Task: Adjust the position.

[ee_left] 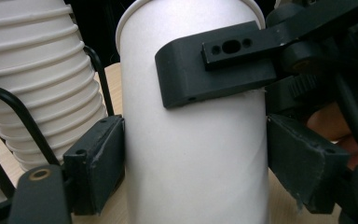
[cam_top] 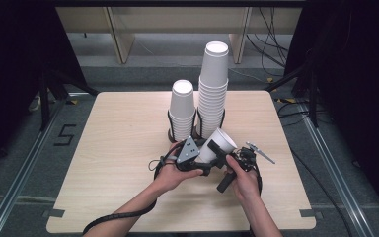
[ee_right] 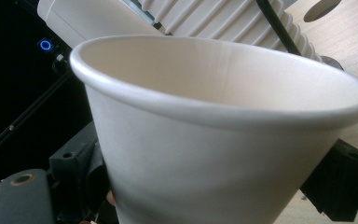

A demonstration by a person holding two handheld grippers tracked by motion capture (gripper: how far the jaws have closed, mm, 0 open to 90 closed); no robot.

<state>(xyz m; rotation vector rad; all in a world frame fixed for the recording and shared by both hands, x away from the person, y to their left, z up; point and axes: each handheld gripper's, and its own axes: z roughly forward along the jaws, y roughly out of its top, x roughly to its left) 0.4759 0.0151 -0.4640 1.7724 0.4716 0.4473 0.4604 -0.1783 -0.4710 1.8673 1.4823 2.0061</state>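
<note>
Left gripper (cam_top: 203, 163) jaws clamp the white paper cup (cam_top: 216, 144) low on its wall, cup tilted above the table (cam_top: 118, 148). Right gripper (cam_top: 227, 165) jaws sit either side of the same cup; can't tell if they press. Two cup stacks (cam_top: 212, 89) stand just beyond both.

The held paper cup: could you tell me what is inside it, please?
The right gripper view shows the paper cup with a bare white inner wall and nothing visible in it; its bottom is hidden behind the near rim.

Lab — black curtains (cam_top: 10, 74), floor cables (cam_top: 271, 44)
</note>
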